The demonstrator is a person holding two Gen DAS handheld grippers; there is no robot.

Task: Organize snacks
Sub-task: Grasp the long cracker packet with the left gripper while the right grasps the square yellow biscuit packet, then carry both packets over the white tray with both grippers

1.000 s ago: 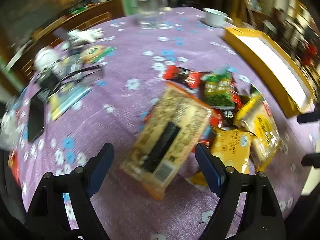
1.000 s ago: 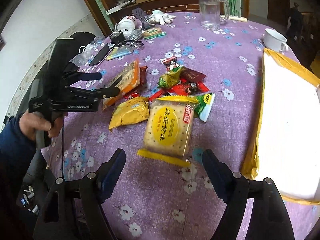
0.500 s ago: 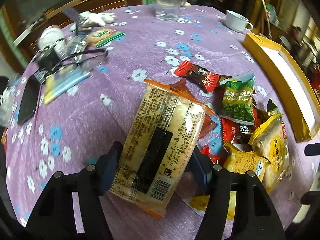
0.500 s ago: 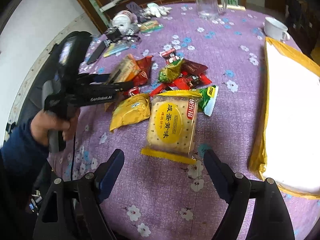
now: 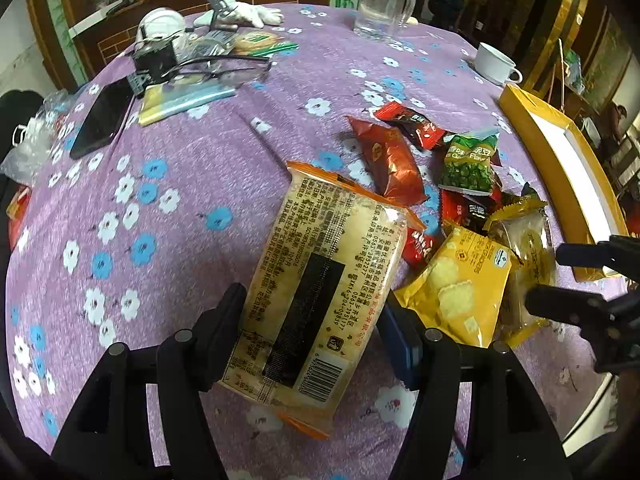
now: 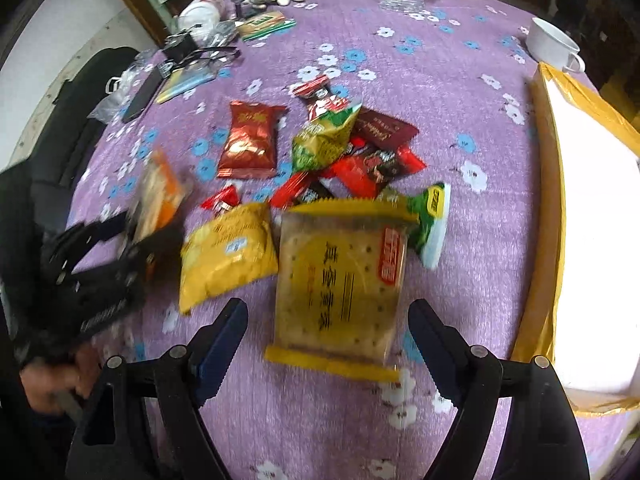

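Observation:
My left gripper (image 5: pixel 312 332) is shut on a long orange-edged cracker pack (image 5: pixel 320 288), held above the purple flowered tablecloth; it also shows blurred in the right wrist view (image 6: pixel 158 196). A pile of snacks lies on the cloth: a red-brown packet (image 6: pixel 248 142), a green pea packet (image 6: pixel 320 140), a yellow packet (image 6: pixel 226 254), red bars (image 6: pixel 368 164). My right gripper (image 6: pixel 326 332) is open, its fingers on either side of a square yellow cracker pack (image 6: pixel 340 284) and not touching it.
A yellow-rimmed white box (image 6: pixel 592 216) stands at the right. A white cup (image 6: pixel 552 44) and a glass mug (image 5: pixel 384 4) are at the back. A phone (image 5: pixel 102 118), glasses, a booklet and gloves clutter the far left.
My left gripper closed on the long cracker pack and lifted it off the red-brown packet. My right gripper moved closer to the square yellow cracker pack, still open.

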